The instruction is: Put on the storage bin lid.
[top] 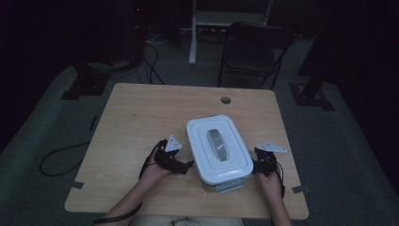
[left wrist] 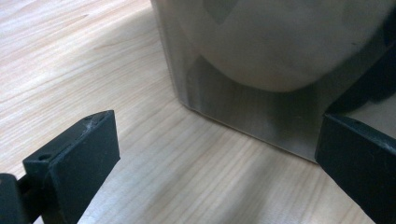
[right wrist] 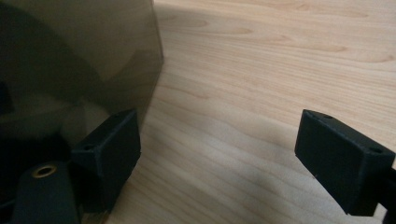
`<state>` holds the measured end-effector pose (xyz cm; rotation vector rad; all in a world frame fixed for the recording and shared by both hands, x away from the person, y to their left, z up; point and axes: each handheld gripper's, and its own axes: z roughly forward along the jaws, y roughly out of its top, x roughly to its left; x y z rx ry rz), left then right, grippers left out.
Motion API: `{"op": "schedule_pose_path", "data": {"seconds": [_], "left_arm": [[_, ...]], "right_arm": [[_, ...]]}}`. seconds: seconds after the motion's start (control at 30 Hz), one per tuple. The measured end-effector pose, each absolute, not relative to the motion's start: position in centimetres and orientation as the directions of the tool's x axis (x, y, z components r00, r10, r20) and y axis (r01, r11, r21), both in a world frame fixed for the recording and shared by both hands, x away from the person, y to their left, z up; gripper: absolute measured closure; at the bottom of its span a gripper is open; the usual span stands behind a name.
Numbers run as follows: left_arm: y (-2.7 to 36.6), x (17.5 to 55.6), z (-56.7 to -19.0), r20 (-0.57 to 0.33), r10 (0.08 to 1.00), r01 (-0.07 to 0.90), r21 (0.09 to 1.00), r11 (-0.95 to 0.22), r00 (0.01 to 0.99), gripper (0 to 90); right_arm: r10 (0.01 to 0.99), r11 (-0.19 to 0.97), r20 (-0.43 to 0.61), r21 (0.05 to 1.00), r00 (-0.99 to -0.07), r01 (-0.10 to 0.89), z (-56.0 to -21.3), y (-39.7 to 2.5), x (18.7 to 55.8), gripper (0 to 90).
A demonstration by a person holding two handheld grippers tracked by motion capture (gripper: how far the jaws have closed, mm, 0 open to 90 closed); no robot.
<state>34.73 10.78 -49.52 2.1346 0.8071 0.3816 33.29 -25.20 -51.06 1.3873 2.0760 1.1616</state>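
Observation:
A rectangular container (top: 218,148) with a white lid and a grey handle on top stands on the wooden table (top: 141,117), right of centre and near the front. My left gripper (top: 187,164) is at its near-left corner and my right gripper (top: 254,166) at its near-right side. In the left gripper view the left gripper (left wrist: 215,158) is open, its jaws wide apart just short of the container's translucent wall (left wrist: 261,93). In the right gripper view the right gripper (right wrist: 224,154) is open too, with one fingertip (right wrist: 109,149) close against the container's dark wall (right wrist: 70,60) and bare wood between the jaws.
A grey clip (top: 229,186) sticks out from the container's near end. The table has a round cable hole (top: 226,100) near its far edge. Behind the table stand a black folding chair (top: 254,47) and a desk leg (top: 193,33). A cable (top: 61,160) loops on the floor at the left.

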Motion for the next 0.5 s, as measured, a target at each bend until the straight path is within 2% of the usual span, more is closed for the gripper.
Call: {"op": "schedule_pose_path", "data": {"seconds": [0.23, 0.5], "left_arm": [[11.0, 35.3, -49.1, 0.034, 0.672, 0.414, 0.765, -0.494, 0.74, 0.5], [11.8, 35.5, -49.1, 0.03, 0.69, 0.422, 0.772, -0.476, 0.724, 0.6]], "right_arm": [[0.871, 0.172, 0.153, 0.794, -0.466, 0.583, -51.2, -24.9, 32.9, 16.7], [0.859, 0.225, 0.111, 0.795, -0.499, 0.564, -51.1, -23.4, 32.0, 16.7]]}}
